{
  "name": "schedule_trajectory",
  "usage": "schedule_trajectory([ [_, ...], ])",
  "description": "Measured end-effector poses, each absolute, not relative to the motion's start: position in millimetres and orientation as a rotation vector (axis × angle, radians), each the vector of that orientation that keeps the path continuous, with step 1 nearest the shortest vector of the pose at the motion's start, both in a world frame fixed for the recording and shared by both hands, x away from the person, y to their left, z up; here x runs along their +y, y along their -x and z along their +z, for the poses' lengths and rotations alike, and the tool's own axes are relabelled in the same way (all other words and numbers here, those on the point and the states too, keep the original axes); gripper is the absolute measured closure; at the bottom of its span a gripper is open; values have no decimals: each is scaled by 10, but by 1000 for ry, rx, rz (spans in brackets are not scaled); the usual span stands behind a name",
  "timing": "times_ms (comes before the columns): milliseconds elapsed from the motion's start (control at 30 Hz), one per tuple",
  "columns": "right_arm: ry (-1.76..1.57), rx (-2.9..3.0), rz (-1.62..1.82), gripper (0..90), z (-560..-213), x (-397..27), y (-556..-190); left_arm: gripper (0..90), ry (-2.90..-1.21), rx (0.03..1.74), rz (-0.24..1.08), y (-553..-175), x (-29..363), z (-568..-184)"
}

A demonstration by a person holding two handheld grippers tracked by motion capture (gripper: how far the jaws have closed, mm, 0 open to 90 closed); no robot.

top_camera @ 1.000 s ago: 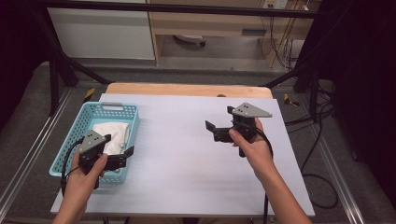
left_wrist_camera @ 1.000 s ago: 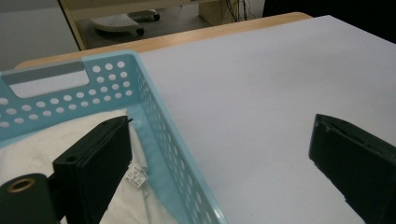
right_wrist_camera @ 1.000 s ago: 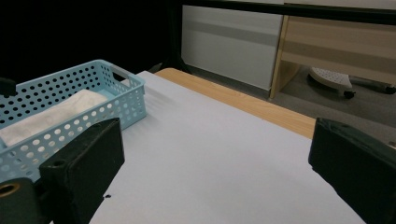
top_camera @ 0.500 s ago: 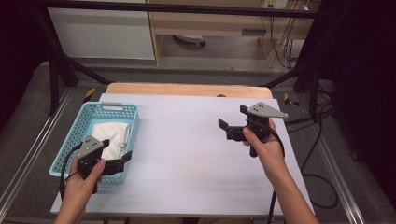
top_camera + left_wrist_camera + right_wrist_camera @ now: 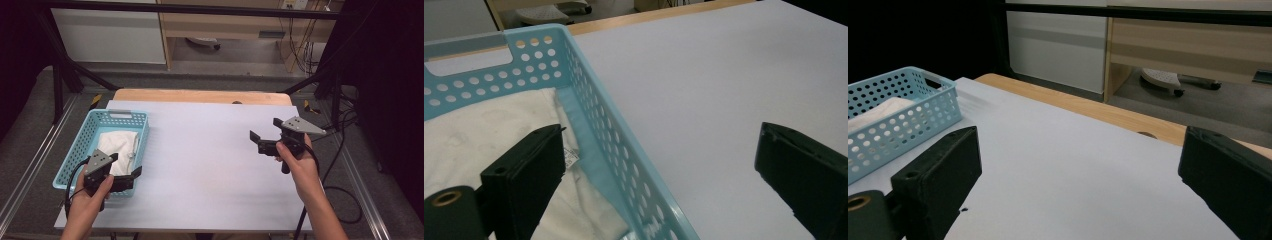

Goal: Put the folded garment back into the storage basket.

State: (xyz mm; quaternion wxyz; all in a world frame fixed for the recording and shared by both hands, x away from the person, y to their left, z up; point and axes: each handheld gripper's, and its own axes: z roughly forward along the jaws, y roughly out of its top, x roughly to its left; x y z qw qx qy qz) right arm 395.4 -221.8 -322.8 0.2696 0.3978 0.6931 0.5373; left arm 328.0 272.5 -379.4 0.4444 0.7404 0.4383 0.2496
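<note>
The white cloth (image 5: 119,149) lies folded in the blue basket (image 5: 123,116) at the left of the surface (image 5: 200,165). The left tool (image 5: 127,172) hovers over the basket's near right rim, jaws wide apart and empty. The right tool (image 5: 256,141) waits well apart, also agape and empty. It looks like the reach for the cloth; next the left tool must dip in and close.
</note>
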Motion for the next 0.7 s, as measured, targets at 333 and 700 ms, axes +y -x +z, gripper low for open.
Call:
schedule_trajectory([
  [333,-1118,1841,1425,43,-3350,-2479,-3848,58,-1858,1085,622,-3252,2727,-3854],
  [700,-1162,1826,1398,45,-3509,-2681,-3755,58,-1873,1084,609,-3244,2732,-3892],
])
